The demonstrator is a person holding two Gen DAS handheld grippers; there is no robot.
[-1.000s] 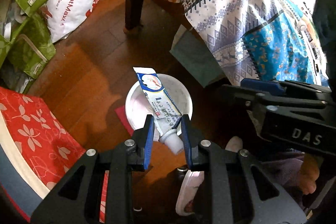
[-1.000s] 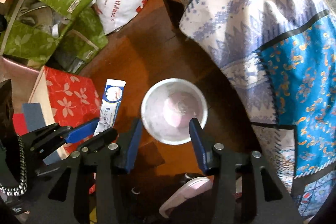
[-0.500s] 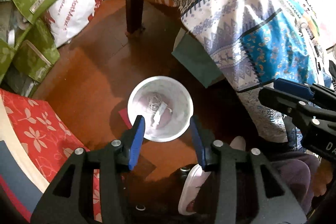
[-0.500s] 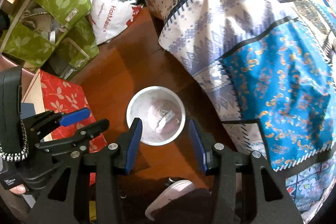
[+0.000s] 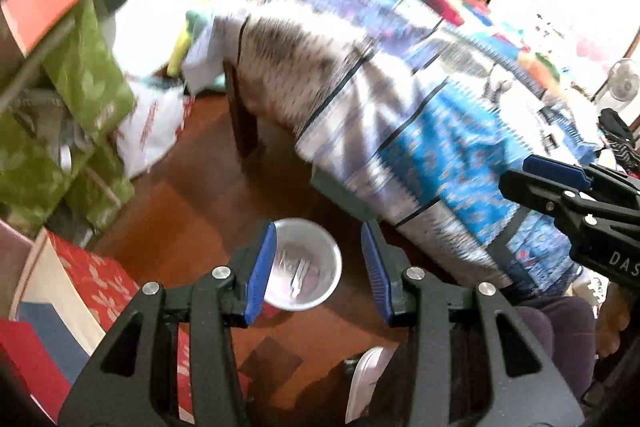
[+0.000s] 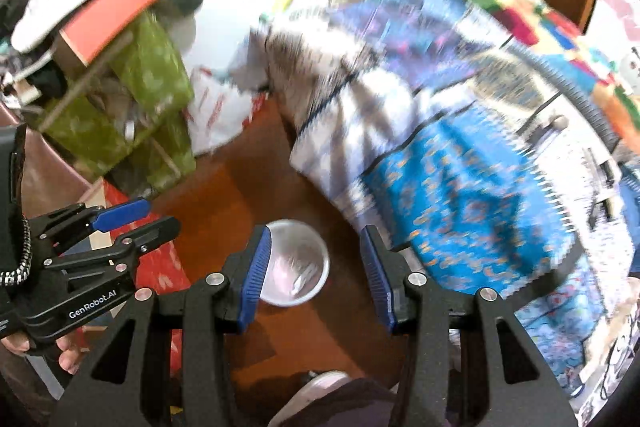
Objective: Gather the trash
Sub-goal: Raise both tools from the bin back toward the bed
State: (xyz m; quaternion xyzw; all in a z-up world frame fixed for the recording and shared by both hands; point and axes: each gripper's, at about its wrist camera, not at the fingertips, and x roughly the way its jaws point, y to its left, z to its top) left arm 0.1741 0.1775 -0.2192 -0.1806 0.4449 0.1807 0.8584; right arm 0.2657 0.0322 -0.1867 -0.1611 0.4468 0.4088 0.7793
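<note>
In the left wrist view the left gripper (image 5: pixel 318 269) fills the lower middle of the frame, its blue-padded jaws standing apart with nothing gripped between them; behind the gap, on the brown wooden floor (image 5: pixel 192 211), sits the small white trash bin (image 5: pixel 306 265), seen from above, with pale scraps blurred in its bottom; the left pad overlaps the bin's left rim in the picture but does not press on it; at the right edge of the same frame the right gripper (image 5: pixel 560 183) juts in from the side, black with a blue pad, and its jaws from this angle cannot be judged; in the right wrist view the right gripper (image 6: pixel 316 275) likewise stands released in the lower middle, empty, with the bin showing through the gap nearer the left pad; at the left of that frame the left gripper is held in a hand (image 6: pixel 60 351) whose fingers show beneath it; a patterned blue and white cloth (image 5: pixel 440 131) hangs across the right half of both views, motion-blurred; green bags (image 5: pixel 80 83) are piled at the upper left, a red floral box (image 5: pixel 96 279) lies at the lower left, and a pale slipper (image 5: pixel 368 383) shows at the bottom edge.
</note>
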